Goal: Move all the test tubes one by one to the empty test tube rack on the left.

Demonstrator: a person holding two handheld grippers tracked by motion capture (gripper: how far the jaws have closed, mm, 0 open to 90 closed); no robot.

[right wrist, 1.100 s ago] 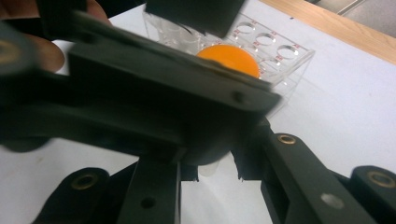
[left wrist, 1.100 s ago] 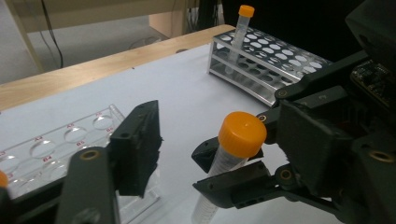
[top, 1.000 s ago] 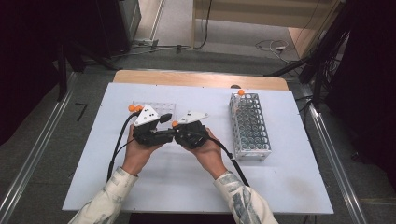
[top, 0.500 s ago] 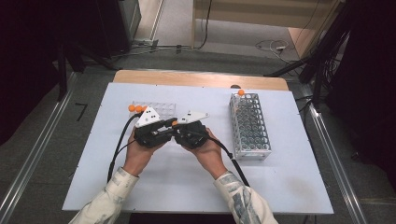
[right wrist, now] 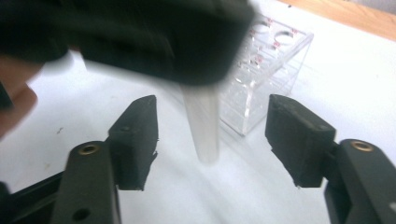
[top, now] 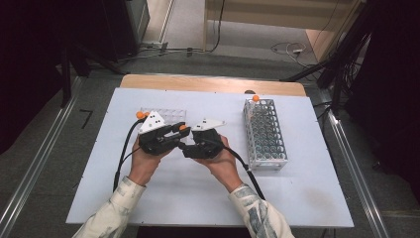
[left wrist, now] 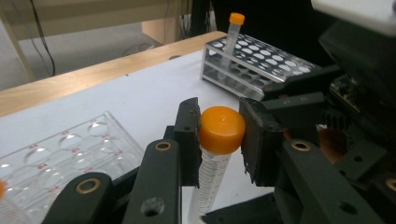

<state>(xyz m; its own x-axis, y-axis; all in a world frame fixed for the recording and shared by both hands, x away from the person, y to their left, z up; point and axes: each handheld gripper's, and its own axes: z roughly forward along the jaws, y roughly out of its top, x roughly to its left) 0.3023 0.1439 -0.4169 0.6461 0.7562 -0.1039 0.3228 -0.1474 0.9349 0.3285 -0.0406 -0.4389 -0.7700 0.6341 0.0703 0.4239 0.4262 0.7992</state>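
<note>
My left gripper [top: 181, 131] is shut on a clear tube with an orange cap [left wrist: 222, 127], gripped just at the cap, over the middle of the white table. The tube's lower end [right wrist: 203, 128] hangs between the wide-apart jaws of my right gripper [right wrist: 212, 135], which is open and touches nothing. In the high view the right gripper [top: 187, 147] sits right against the left one. The right gripper's black body [left wrist: 355, 93] looms beside the tube in the left gripper view.
A clear plastic rack [top: 166, 114] lies just behind the grippers, with an orange-capped tube [top: 140, 115] at its left end. A metal rack [top: 265, 135] stands to the right and holds one orange-capped tube [top: 255, 98]. The wooden table edge [top: 213, 83] runs along the back.
The left gripper has tilted slightly with the tube still in it. Both hands stay close together at the table's middle.
</note>
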